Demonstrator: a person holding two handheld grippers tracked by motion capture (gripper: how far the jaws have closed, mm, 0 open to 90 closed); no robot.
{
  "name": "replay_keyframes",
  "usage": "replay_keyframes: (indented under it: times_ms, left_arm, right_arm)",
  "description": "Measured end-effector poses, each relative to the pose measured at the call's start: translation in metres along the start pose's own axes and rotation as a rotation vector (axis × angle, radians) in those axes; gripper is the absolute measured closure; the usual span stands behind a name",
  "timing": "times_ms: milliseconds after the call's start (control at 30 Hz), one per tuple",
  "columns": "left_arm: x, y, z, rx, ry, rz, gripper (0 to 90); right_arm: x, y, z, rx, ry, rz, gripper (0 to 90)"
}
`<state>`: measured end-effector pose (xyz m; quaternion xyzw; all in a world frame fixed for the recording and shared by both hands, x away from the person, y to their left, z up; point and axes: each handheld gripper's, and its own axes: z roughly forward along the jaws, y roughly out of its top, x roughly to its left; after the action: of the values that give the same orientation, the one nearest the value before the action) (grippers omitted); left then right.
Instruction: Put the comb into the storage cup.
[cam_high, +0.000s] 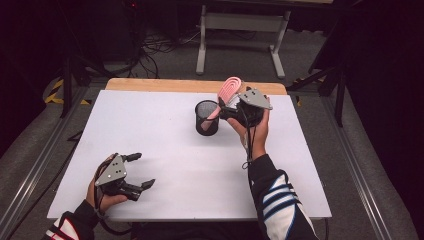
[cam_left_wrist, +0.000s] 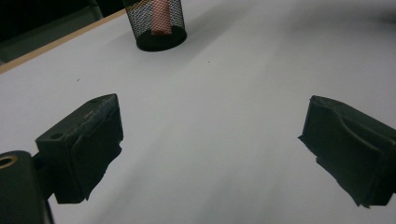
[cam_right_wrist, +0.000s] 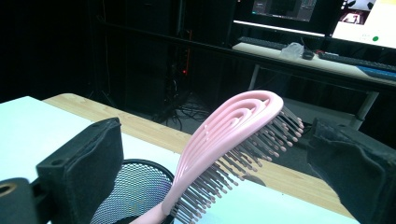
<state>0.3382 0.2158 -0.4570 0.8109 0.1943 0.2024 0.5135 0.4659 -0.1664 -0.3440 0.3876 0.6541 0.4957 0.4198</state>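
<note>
A pink hairbrush (cam_high: 229, 90) stands tilted with its handle inside a black mesh cup (cam_high: 206, 117) at the far middle of the white table (cam_high: 165, 145). My right gripper (cam_high: 225, 109) is open just right of the cup. In the right gripper view the brush head (cam_right_wrist: 233, 144) leans between the two spread jaws of that gripper (cam_right_wrist: 215, 168) without touching either, above the cup rim (cam_right_wrist: 135, 191). My left gripper (cam_high: 144, 170) rests open near the table's front left corner, nothing between its jaws. The left gripper view looks past that gripper (cam_left_wrist: 210, 144) to the cup (cam_left_wrist: 156, 23) and the brush handle (cam_left_wrist: 161, 18) farther off.
A wooden strip (cam_high: 165, 84) runs along the table's far edge. Beyond it stand a white frame's legs (cam_high: 201, 45) and cables on the grey floor. The right gripper view shows a desk with monitors (cam_right_wrist: 299, 51) in the dark background.
</note>
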Motion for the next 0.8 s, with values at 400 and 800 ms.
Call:
replay_keyframes:
  times_ms: [400, 800]
  left_arm:
    - [0.0, 0.0, 0.001, 0.003, -0.002, 0.002, 6.3]
    - [0.0, 0.0, 0.001, 0.003, 0.002, 0.001, 6.3]
  right_arm:
    - [0.001, 0.003, -0.011, -0.018, 0.024, -0.012, 5.0]
    - [-0.001, 0.002, -0.021, -0.043, 0.06, -0.018, 4.7]
